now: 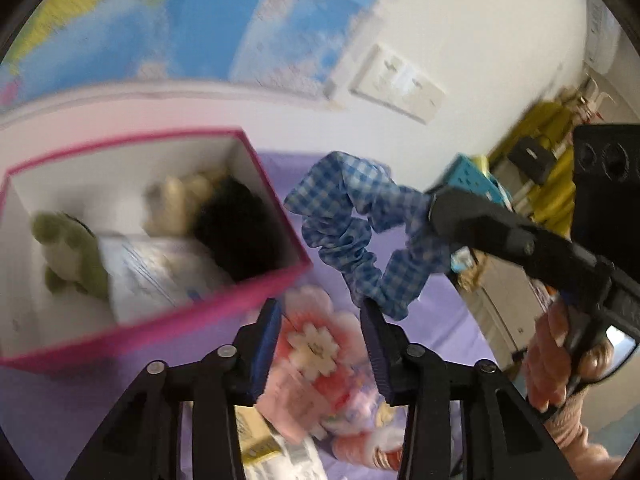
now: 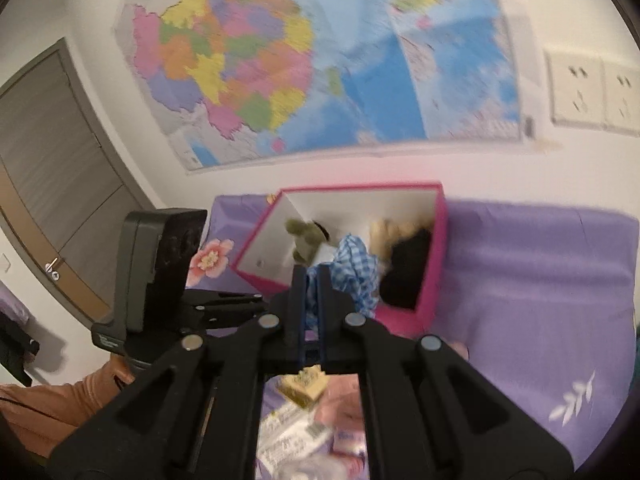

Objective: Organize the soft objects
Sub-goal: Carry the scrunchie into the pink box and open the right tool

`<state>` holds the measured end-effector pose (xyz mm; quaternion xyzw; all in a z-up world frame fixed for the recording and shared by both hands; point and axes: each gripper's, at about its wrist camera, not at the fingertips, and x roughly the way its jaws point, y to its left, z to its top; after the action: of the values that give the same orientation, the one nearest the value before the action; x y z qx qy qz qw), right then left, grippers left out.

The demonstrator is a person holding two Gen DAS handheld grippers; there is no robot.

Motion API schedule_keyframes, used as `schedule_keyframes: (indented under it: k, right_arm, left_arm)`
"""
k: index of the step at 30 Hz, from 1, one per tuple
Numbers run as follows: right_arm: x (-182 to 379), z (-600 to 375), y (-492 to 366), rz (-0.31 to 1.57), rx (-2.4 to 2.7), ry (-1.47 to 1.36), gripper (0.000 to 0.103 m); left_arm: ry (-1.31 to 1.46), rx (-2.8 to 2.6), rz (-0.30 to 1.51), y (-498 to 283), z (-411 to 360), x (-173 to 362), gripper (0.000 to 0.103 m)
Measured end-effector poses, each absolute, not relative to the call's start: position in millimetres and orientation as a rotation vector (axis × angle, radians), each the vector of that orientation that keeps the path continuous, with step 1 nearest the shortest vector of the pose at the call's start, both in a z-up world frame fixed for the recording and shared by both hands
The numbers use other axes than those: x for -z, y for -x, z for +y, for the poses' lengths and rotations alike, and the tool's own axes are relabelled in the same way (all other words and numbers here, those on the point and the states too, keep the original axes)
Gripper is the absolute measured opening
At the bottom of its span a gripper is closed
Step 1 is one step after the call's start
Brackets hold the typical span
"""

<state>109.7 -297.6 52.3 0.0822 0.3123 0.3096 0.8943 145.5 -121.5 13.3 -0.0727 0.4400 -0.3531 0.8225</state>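
Purple bedspread [image 2: 540,280] with a flower print everywhere, pushed up against a white wall [image 1: 480,40]. Big colourful map [image 2: 300,60] pinned above it, a pair of white sockets [image 2: 592,92] to its right, and a grey-brown door [image 2: 52,184] off to the left.

Pink box [image 1: 256,292] sitting open on the spread, white inside, already holding a green plush [image 1: 68,248], a beige fluffy thing [image 1: 184,196], something black and fuzzy [image 1: 236,232] and a white packet [image 1: 160,272].

Right gripper [image 2: 310,280] clamped tight on the blue gingham scrunchie [image 1: 360,232], lifted clear of the bed, hanging just beside the box's near corner. Seen from the right wrist, dangling in front of the box opening.

Left gripper [image 1: 320,344] partly parted, nothing between the pads, hovering over a pink flower-print bundle [image 1: 316,352] on the spread. Also some blurry packets [image 2: 292,432] lying down near the bottom, too smeared to make out. Yellowish clutter [image 1: 552,152] on the far right, can't tell what.
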Motion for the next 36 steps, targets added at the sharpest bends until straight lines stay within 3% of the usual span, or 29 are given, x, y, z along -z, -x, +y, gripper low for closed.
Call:
schedule_keyframes:
  k: [7, 17, 20, 21, 36]
  right_arm:
    - [-59.7, -274.1, -158.4, 0.646, -0.674, -0.152, 0.006]
    - [-20.1, -262.2, -237.3, 0.730, -0.578, -0.120, 0.007]
    - [-3.1, -261.2, -254.6, 0.779, -0.493, -0.088, 0.011]
    - [3.5, -259.2, -258.2, 0.777, -0.441, -0.052, 0.018]
    - [-18.8, -302.7, -166.5, 0.734, -0.562, -0.161, 0.023]
  left_arm:
    - [0.174, 0.618, 0.906, -186.6, -107.7, -29.7, 0.032]
    - [0.130, 0.437, 0.984, -247.5, -115.6, 4.2, 0.028]
    - [0.114, 0.409, 1.011, -254.5, -119.6, 13.3, 0.028]
    - [0.109, 0.407, 1.014, -255.1, -119.8, 15.7, 0.029]
    - [0.125, 0.505, 0.888, -190.5, -86.4, -8.1, 0.033]
